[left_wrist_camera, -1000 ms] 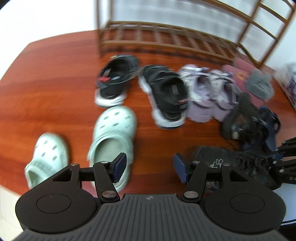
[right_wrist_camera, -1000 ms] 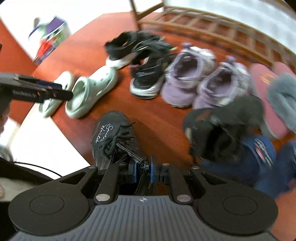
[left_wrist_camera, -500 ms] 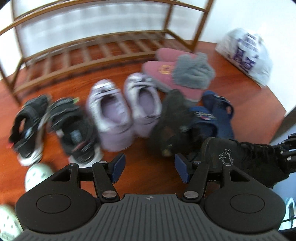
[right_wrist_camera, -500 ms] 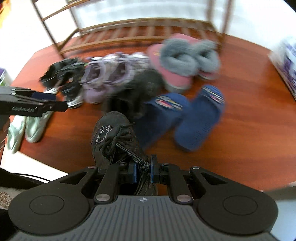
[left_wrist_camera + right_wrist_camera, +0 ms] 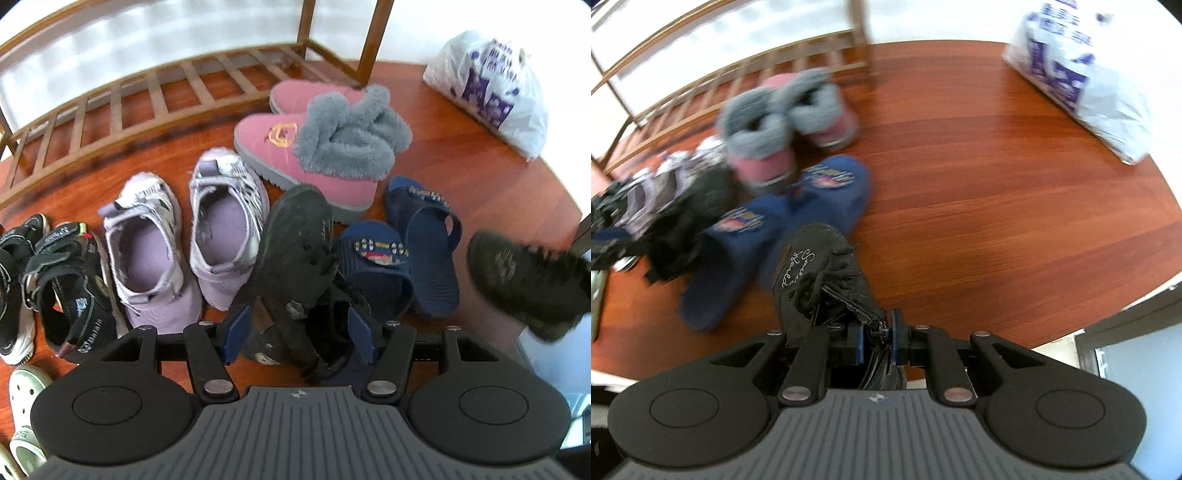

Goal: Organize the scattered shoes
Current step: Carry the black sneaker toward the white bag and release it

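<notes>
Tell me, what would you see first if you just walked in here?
Probably the black laced shoe pinched by its collar in the right gripper, held up over the floor. Next, the fluffy pink-and-grey slippers in front of the wooden rack, and the open left gripper hovering over a tipped black shoe.

— What carries it all?
— A red-brown wooden floor (image 5: pixel 461 147), with a slatted wooden shoe rack (image 5: pixel 155 92) standing at its far edge.
— And lying on it?
— Black sandals (image 5: pixel 70 280) at the left, lilac sneakers (image 5: pixel 184 240) beside them, pink slippers with grey fur (image 5: pixel 325 144), navy slides (image 5: pixel 413 243), and a pale green clog (image 5: pixel 22 406) at the near left.
— Anything else?
— A white plastic bag (image 5: pixel 491 92), far right.
</notes>
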Action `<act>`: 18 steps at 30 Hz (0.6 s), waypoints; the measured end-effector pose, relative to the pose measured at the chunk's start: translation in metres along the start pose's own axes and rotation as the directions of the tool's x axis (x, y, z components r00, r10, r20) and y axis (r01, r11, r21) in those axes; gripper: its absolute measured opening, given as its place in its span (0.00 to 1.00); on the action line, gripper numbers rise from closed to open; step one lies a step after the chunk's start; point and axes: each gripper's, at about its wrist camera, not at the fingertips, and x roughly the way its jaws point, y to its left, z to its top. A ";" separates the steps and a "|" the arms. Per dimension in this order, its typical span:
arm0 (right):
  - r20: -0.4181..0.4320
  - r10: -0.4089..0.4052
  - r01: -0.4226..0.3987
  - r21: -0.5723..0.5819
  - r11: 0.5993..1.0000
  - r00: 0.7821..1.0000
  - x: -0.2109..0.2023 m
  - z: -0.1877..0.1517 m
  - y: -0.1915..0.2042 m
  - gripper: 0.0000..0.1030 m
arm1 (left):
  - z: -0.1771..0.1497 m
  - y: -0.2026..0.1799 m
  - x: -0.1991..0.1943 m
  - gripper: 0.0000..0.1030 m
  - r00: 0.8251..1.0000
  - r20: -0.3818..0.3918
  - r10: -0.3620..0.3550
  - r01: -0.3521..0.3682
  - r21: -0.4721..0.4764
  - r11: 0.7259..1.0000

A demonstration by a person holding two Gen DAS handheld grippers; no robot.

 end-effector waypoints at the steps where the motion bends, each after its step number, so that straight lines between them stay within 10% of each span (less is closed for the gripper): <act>1: 0.003 -0.011 0.011 0.017 1.000 1.000 0.003 0.002 -0.010 0.14 | 0.000 -0.002 0.002 0.55 1.000 -0.002 0.005 -0.005 0.001 1.000; 18: 0.026 -0.090 0.088 0.076 0.993 0.996 0.047 0.022 -0.075 0.16 | 0.007 -0.019 0.016 0.22 0.985 0.024 0.173 -0.174 0.091 0.980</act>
